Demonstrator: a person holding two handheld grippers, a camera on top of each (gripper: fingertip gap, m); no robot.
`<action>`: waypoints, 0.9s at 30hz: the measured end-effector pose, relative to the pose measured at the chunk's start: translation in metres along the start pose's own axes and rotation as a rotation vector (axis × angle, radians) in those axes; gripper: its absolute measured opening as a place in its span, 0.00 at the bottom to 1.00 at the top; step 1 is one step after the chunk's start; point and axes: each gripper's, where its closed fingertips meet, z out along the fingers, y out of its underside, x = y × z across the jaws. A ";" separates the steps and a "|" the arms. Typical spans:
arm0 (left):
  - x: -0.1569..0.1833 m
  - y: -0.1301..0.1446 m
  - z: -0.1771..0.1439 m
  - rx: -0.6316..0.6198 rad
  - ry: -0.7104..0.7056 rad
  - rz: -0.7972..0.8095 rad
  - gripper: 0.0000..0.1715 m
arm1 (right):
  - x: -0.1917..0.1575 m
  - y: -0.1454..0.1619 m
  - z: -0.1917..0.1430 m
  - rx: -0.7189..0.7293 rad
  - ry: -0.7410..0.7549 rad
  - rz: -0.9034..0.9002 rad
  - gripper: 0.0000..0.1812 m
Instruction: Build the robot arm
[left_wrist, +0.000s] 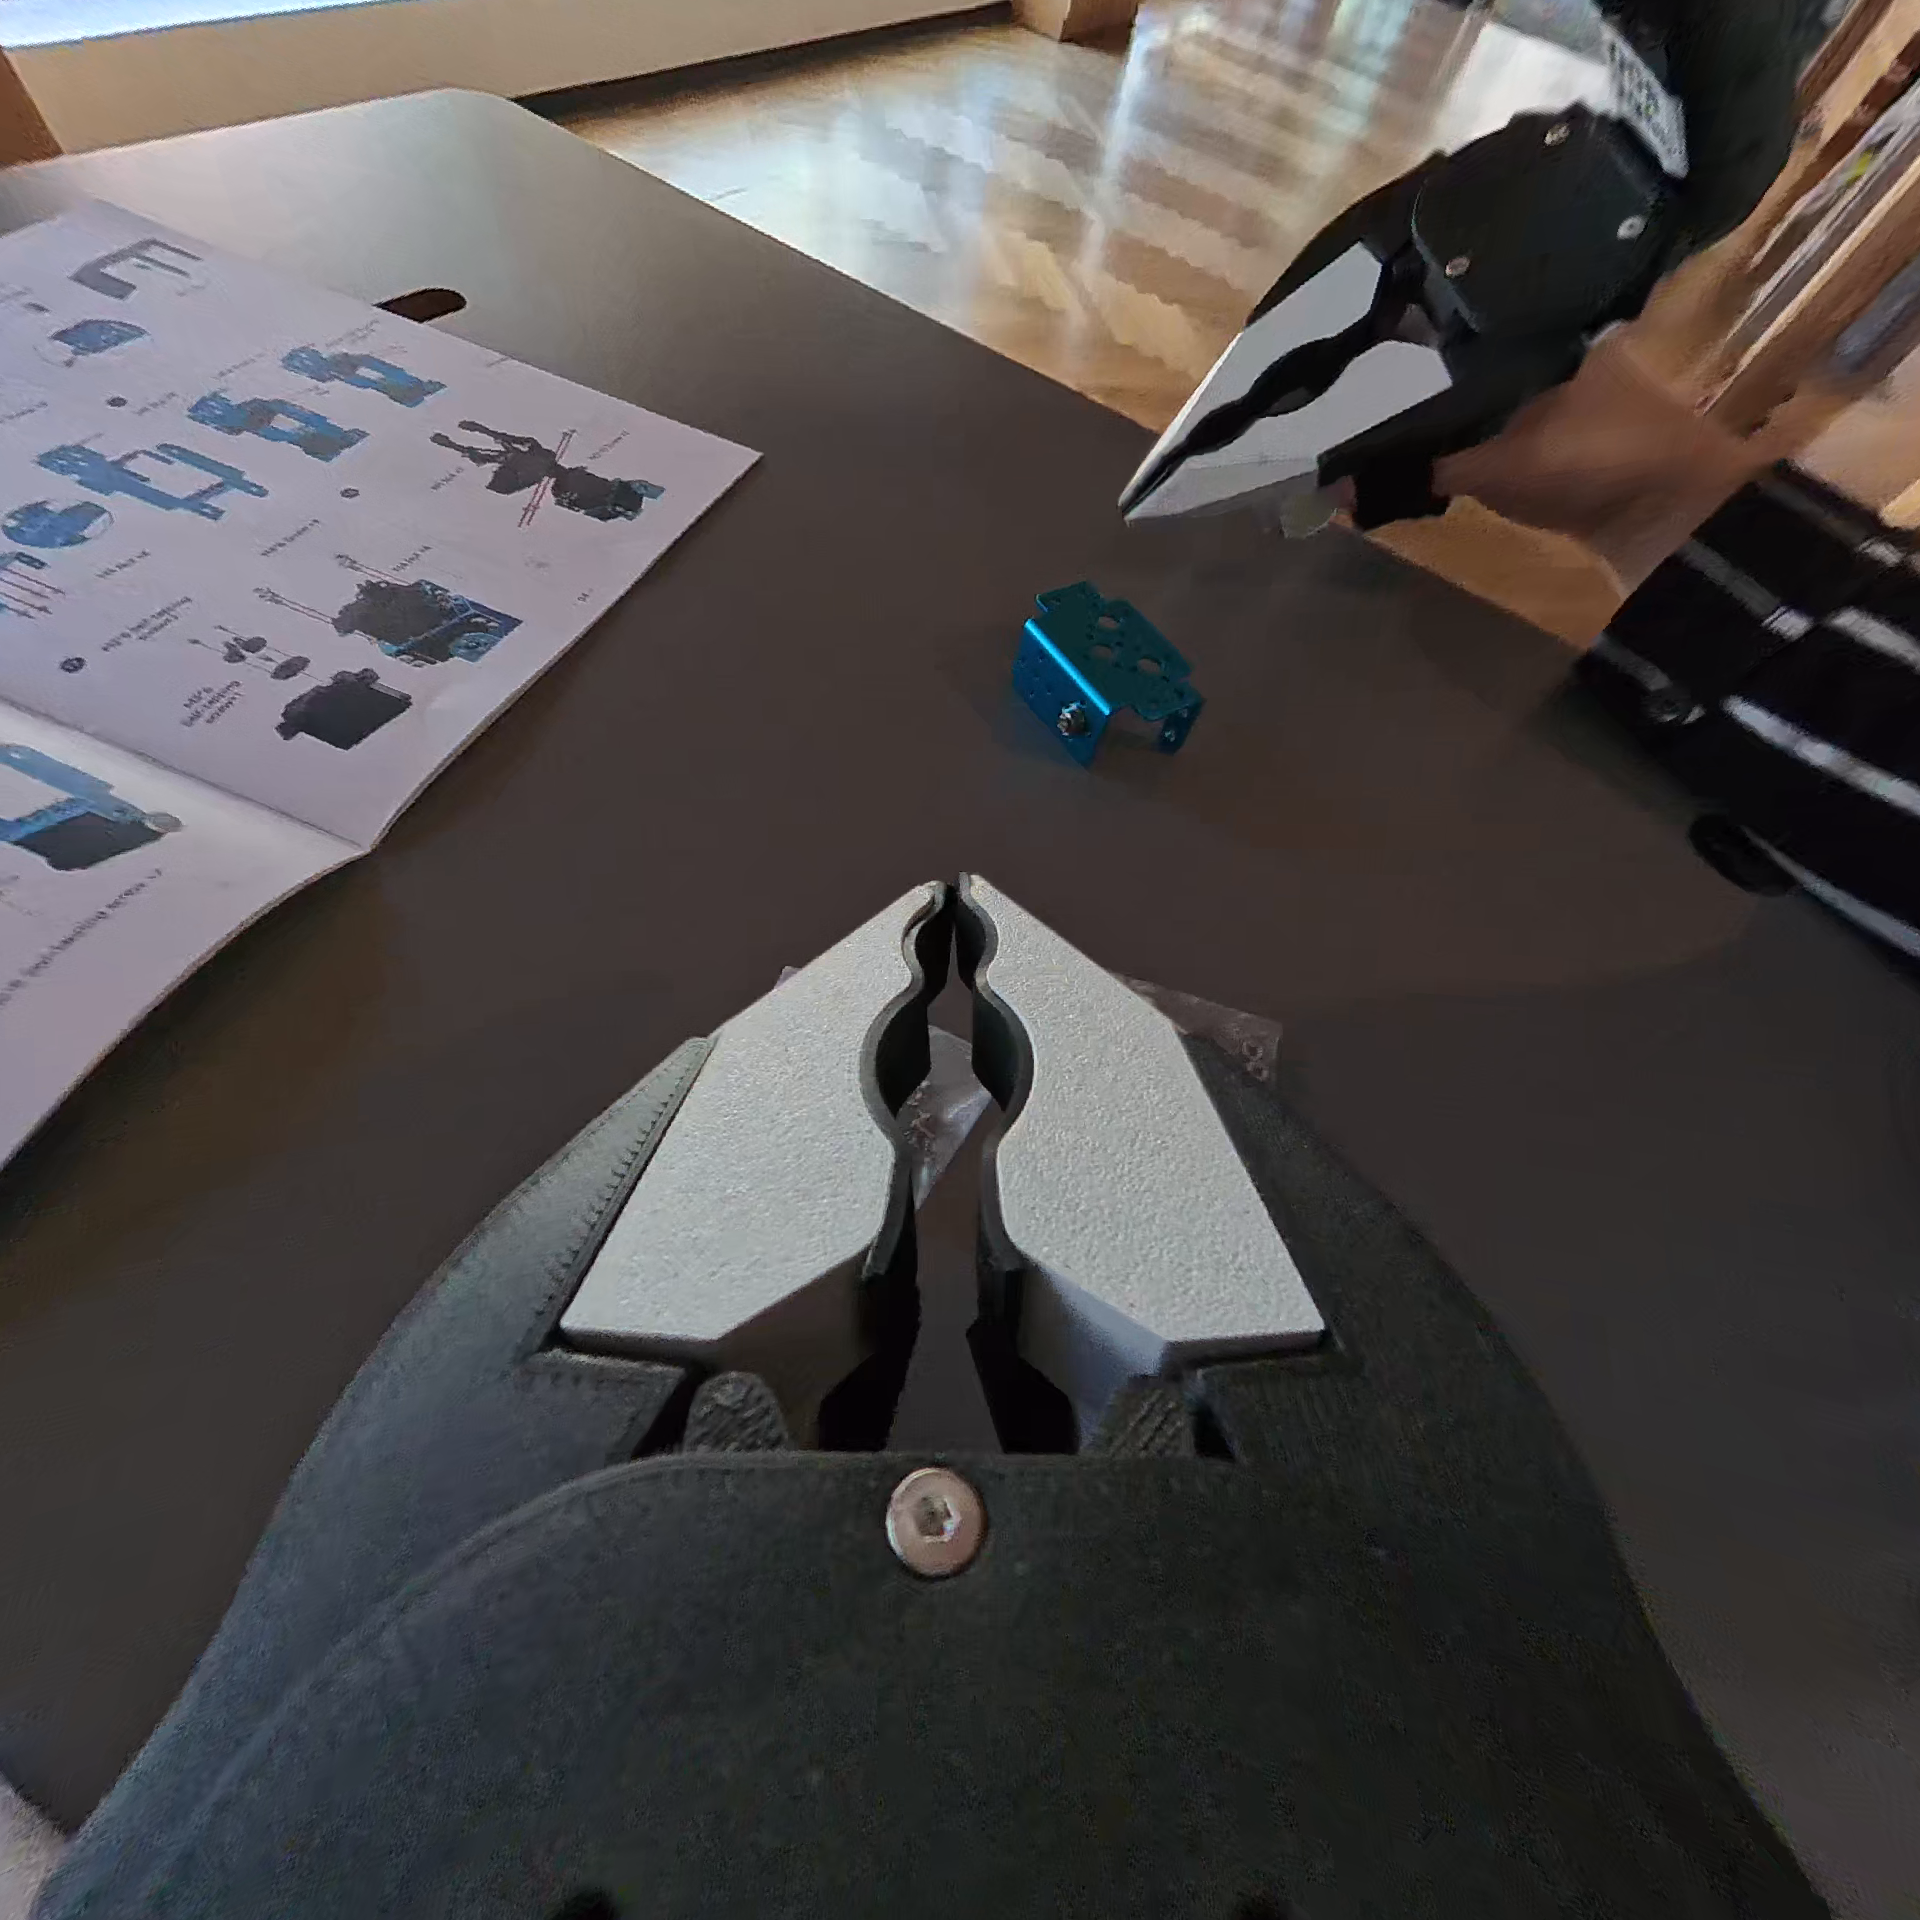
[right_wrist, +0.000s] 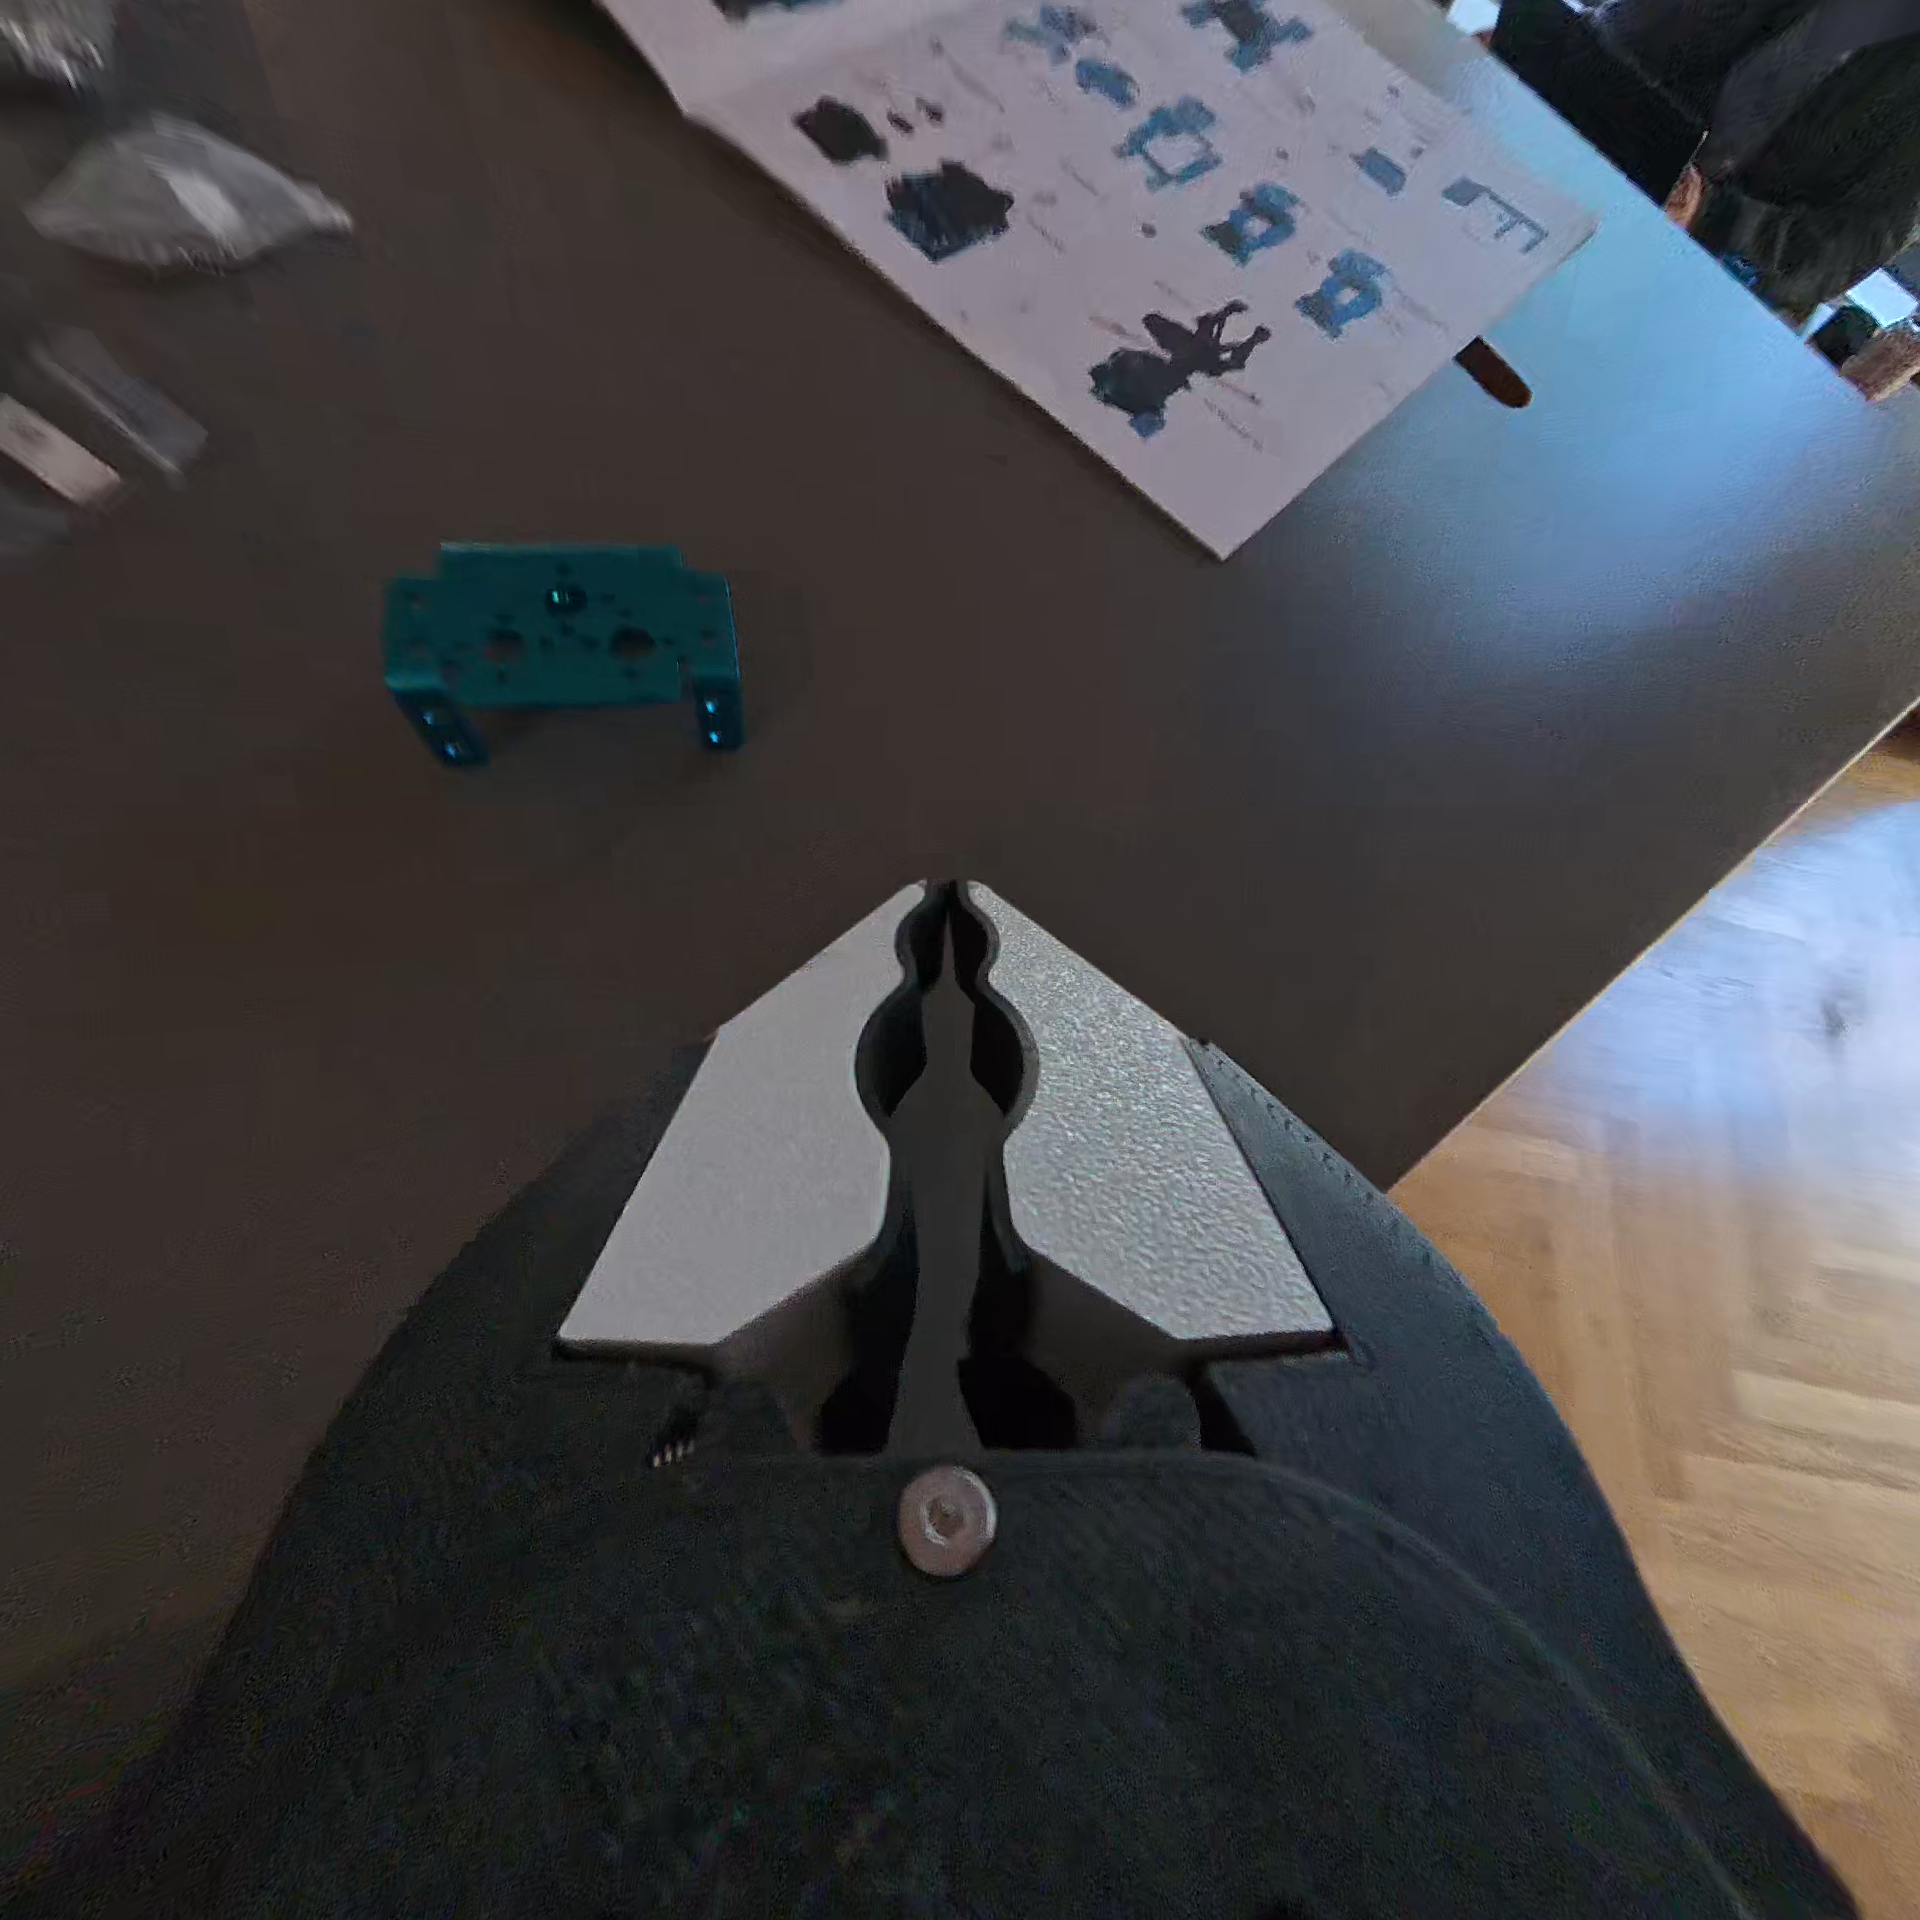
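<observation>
While hovering low over the dark table (left_wrist: 1351, 935), saw left gripper (left_wrist: 954, 904) closed tip to tip above a clear plastic bag (left_wrist: 1216, 1029); could not tell whether pinched. Saw right gripper (right_wrist: 951, 894) likewise closed, empty, near the table edge. Found blue bracket (left_wrist: 1107, 675) resting between both, touching neither, near an open instruction booklet (left_wrist: 343, 540).

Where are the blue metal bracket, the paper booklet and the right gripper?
blue metal bracket (left_wrist: 1107, 673): left wrist view, perforated top plate.
paper booklet (left_wrist: 312, 540): left wrist view, open right-hand page.
right gripper (right_wrist: 948, 889): right wrist view, closed fingertips.
</observation>
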 end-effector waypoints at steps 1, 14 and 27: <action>0.000 0.001 0.001 -0.008 -0.014 0.023 0.00 | -0.001 0.002 0.003 -0.025 0.010 -0.033 0.00; 0.002 0.007 0.005 -0.048 -0.027 0.082 0.00 | -0.010 0.001 0.018 -0.034 -0.072 0.004 0.00; 0.003 0.008 0.006 -0.049 -0.019 0.077 0.00 | -0.060 -0.043 0.021 0.047 -0.234 0.123 0.60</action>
